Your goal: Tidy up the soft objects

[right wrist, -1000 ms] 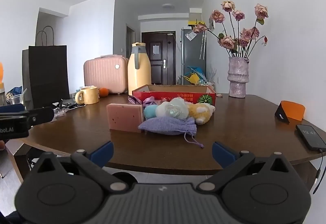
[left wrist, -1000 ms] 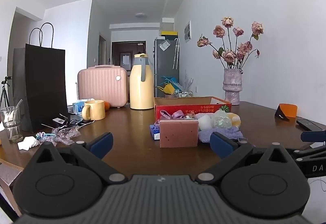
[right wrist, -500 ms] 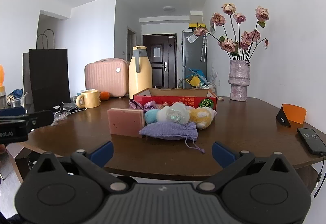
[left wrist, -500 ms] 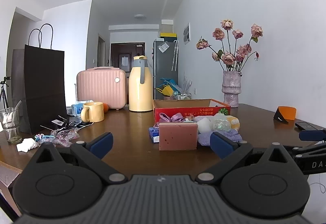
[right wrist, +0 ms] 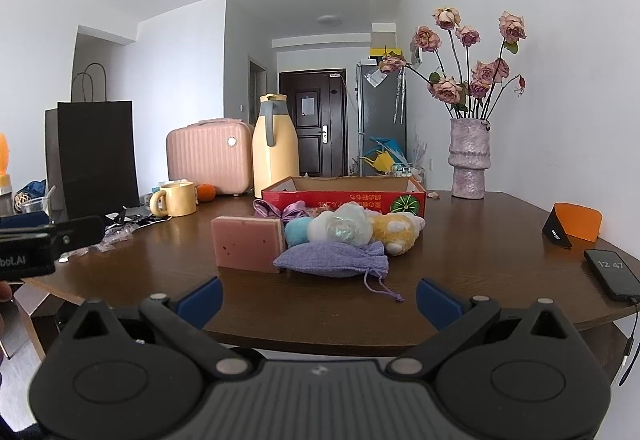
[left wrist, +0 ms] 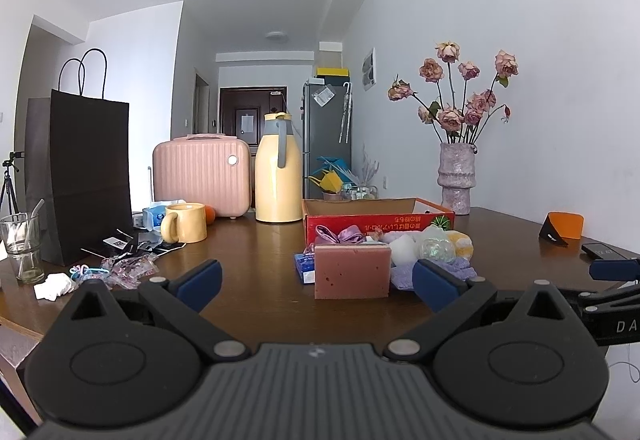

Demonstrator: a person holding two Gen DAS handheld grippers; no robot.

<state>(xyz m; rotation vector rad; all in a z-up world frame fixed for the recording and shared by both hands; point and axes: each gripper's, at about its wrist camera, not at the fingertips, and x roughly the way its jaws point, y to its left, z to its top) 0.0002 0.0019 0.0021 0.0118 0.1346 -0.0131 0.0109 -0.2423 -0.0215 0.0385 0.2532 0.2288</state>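
Right wrist view: both the right gripper and left gripper hang spread and empty at the table's near edge, facing the lavender pouch.

Small blue box half hidden behind pink sponge block (label too small to read); red cardboard box's inside not visible.

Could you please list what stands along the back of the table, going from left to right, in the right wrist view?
Black paper bag → yellow mug → pink case → yellow jug → red box → vase → orange holder.
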